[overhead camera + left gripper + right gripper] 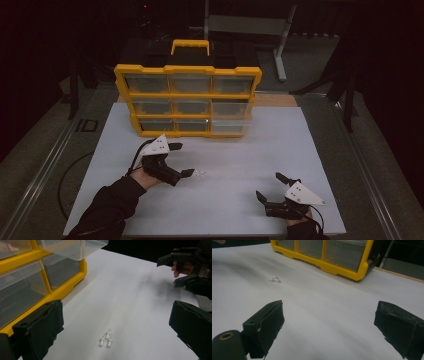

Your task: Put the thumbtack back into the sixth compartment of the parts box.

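This looks like a lab or test room, set up for filming. A white table (280, 150) stands in a very dark room with black walls. On it stands a yellow parts box (187, 100) with 9 clear drawers, like in a workshop. Behind it is a grey metal stand (280, 45). A black cable (70, 175) lies on the grey floor (30, 150).

We cannot read any words, numbers or signs here. The yellow box of drawers (187, 100) has no name or label that we can make out. One clear drawer (15, 287) has a faint mark on its front in the left gripper view, but it is too blurry for us to read.
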